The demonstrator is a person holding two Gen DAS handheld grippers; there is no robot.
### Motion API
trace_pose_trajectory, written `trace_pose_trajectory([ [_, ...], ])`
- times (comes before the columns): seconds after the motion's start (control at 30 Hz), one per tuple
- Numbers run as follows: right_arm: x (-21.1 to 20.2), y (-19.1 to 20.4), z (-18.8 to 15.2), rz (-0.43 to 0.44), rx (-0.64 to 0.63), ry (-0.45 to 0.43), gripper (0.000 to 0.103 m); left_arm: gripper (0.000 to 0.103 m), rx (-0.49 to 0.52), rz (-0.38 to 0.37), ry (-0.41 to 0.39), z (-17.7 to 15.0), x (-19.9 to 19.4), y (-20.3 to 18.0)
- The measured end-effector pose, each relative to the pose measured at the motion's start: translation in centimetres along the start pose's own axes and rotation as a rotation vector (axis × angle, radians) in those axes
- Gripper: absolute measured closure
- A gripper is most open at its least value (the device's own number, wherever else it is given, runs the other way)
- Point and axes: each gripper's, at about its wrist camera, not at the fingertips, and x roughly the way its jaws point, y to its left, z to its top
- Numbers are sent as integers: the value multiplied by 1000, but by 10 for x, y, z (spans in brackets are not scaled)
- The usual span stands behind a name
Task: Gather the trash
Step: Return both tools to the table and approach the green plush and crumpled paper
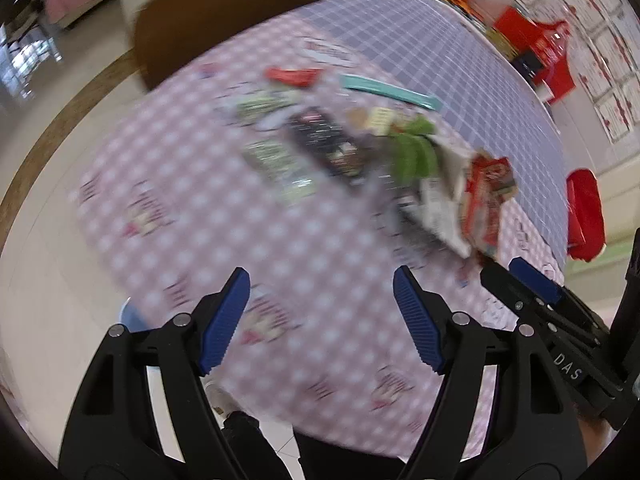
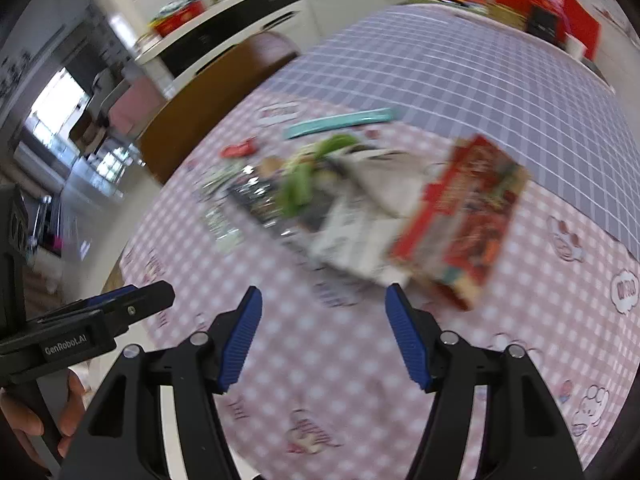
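A pile of trash lies on the checked tablecloth [image 1: 280, 248]: a red printed box [image 2: 460, 216] [image 1: 486, 196], crumpled white paper [image 2: 360, 232], a green wrapper [image 2: 300, 184] [image 1: 412, 152], a dark wrapper [image 1: 320, 140], a small red wrapper [image 1: 294, 76] [image 2: 238, 148] and a teal strip [image 1: 390, 90] [image 2: 340, 122]. My left gripper [image 1: 322, 318] is open and empty above the cloth, short of the pile. My right gripper [image 2: 324, 334] is open and empty, just short of the white paper and red box. Both views are motion-blurred.
A brown chair back [image 1: 224, 12] [image 2: 208, 112] stands at the table's far left edge. Red boxes and bags [image 1: 536, 40] sit at the far end. A red bag [image 1: 586, 216] hangs off the right edge. The other gripper shows at each view's side [image 1: 532, 292] [image 2: 100, 312].
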Motion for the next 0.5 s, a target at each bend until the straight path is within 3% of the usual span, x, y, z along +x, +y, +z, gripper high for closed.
trace_pose_trajectory([
  [0.3, 4, -74, 13, -25, 110, 10, 40, 30, 77, 8, 22, 34, 37, -64],
  [0.5, 9, -90, 15, -14, 145, 19, 40, 30, 96, 30, 18, 56, 57, -77],
])
